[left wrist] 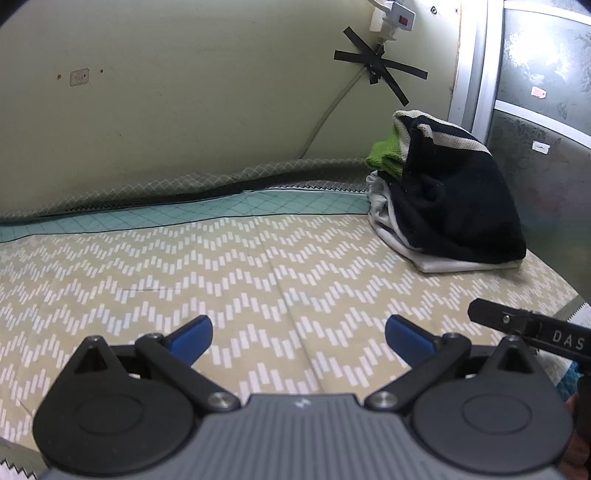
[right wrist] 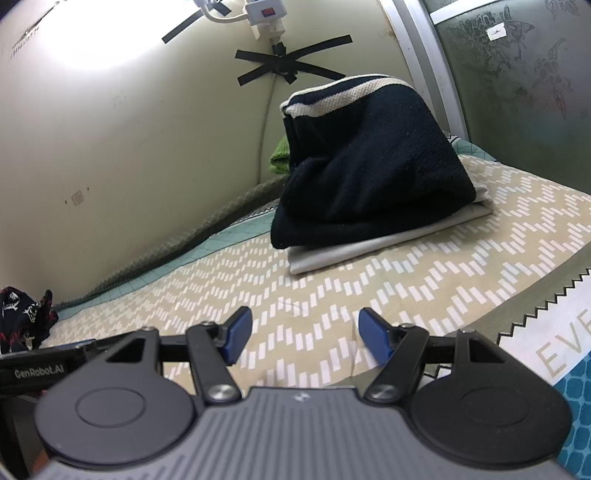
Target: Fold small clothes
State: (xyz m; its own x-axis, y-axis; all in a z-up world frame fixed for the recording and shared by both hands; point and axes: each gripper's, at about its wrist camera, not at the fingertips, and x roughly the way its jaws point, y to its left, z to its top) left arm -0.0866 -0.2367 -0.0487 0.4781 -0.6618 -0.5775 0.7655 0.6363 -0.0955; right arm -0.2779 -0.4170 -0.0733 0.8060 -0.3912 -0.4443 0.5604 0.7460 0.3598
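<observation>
While both tools hang low over the bed, the left gripper (left wrist: 298, 334) stands released, its two blue fingertips (left wrist: 192, 338) spread wide with nothing between them; the right gripper (right wrist: 305, 338) is likewise released and bare, its two blue fingertips (right wrist: 238, 334) parted above the chevron bedspread (right wrist: 332, 295); each gripper shows in the other's view only as a black bar cut off at the frame edge, so little of it can be read there.

Toward the far right corner of the bed sits one stack of clothes; three layers can be counted; a folded dark navy garment (right wrist: 369, 166) with a cream stripe lies on top, a folded pale grey garment (right wrist: 388, 240) lies flat under it touching the bedspread, and a green garment (left wrist: 384, 157) pokes out behind, mostly hidden by the navy one; whether more pieces lie inside the stack cannot be told.

At the far left edge of the bed, against the wall, lies one crumpled dark patterned cloth (right wrist: 26, 317), cut off by the frame, its kind hard to make out.

On the wall (left wrist: 184, 110) above the stack, black tape strips (left wrist: 380, 66) cross over a cable beneath one white power strip (right wrist: 266, 11), itself partly cut off.
</observation>
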